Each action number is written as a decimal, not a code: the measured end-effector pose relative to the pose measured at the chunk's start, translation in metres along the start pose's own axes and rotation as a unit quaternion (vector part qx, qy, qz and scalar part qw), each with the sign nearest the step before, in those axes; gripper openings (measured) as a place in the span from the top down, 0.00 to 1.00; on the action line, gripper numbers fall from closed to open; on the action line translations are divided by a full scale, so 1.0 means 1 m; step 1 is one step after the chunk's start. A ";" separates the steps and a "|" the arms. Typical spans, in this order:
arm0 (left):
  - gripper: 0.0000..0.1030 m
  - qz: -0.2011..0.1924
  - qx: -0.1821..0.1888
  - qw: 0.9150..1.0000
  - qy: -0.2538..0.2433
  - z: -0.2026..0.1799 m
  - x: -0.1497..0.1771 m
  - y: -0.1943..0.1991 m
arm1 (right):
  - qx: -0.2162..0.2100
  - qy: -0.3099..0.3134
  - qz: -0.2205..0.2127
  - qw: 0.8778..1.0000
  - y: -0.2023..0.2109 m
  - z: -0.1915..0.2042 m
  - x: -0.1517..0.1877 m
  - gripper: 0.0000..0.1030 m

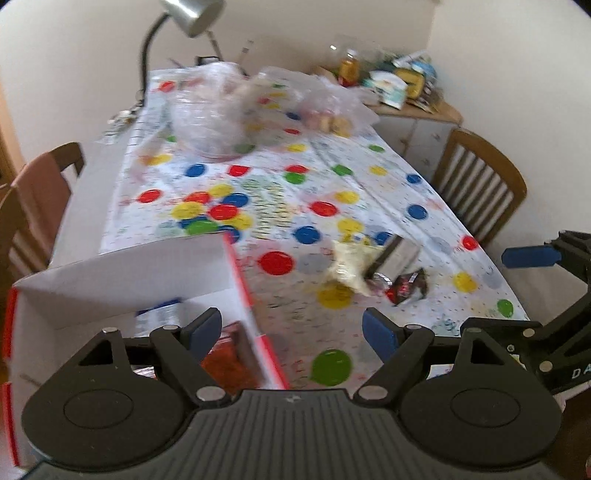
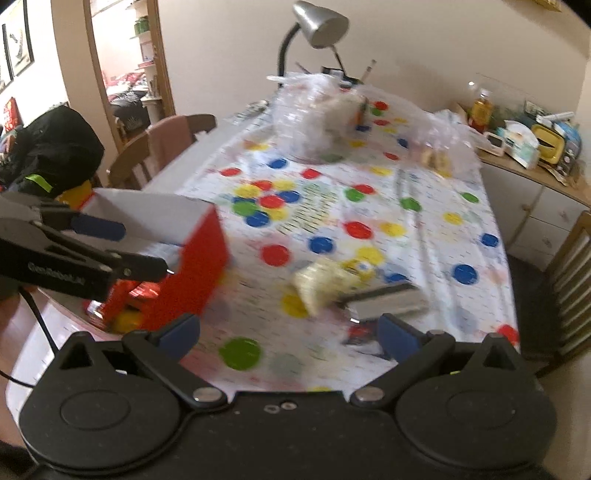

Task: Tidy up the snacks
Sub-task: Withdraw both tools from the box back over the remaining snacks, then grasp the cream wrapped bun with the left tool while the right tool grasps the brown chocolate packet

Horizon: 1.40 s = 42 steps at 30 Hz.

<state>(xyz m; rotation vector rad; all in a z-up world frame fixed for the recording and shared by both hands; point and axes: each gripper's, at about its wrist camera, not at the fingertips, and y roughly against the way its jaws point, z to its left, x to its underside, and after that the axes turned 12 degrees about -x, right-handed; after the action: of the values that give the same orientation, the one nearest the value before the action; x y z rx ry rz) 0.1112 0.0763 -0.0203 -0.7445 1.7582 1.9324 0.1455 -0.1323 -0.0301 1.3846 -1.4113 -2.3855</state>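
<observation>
A red and white cardboard box (image 1: 155, 273) stands open at the table's near left, with an orange-red packet (image 1: 225, 360) and other wrappers inside. My left gripper (image 1: 293, 328) hangs open and empty over the box's right wall. On the spotted cloth to the right lie a pale yellow packet (image 1: 349, 267), a silver packet (image 1: 400, 254) and a dark red wrapper (image 1: 406, 290). My right gripper (image 2: 290, 334) is open and empty just short of the same yellow packet (image 2: 321, 284), silver packet (image 2: 388, 299) and red wrapper (image 2: 360, 334). The box (image 2: 199, 266) is to its left.
Clear plastic bags (image 1: 218, 110) of food fill the table's far end under a silver desk lamp (image 1: 192, 14). Wooden chairs stand at the left (image 1: 44, 184) and right (image 1: 480, 184). A cluttered sideboard (image 2: 532, 147) lines the right wall. A black bag (image 2: 55, 147) sits far left.
</observation>
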 end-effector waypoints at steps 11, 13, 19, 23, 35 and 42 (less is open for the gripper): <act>0.19 0.043 0.002 0.998 -0.052 -0.090 -0.027 -0.058 | -0.009 0.010 0.030 0.999 -0.010 -0.078 0.030 0.00; 0.19 0.054 -0.001 0.997 -0.047 -0.098 -0.032 -0.071 | -0.012 0.011 0.034 0.999 -0.018 -0.089 0.033 0.01; 0.19 0.088 -0.022 0.995 -0.027 -0.111 -0.044 -0.116 | -0.024 0.012 0.048 0.998 -0.046 -0.114 0.036 0.02; 0.19 0.110 -0.041 0.993 -0.024 -0.114 -0.048 -0.144 | -0.039 0.010 0.060 0.997 -0.070 -0.124 0.035 0.05; 0.20 0.140 -0.048 0.989 -0.027 -0.118 -0.053 -0.189 | -0.059 -0.016 0.097 0.993 -0.125 -0.138 0.030 0.13; 0.31 0.155 -0.041 0.987 -0.022 -0.117 -0.055 -0.202 | -0.065 -0.022 0.107 0.992 -0.137 -0.140 0.031 0.22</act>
<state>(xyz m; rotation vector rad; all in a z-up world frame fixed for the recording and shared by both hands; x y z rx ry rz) 0.2937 -0.0155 -0.1468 -0.4711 1.8681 2.2145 0.2777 -0.1611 -0.1755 1.0975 -1.3115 -2.3361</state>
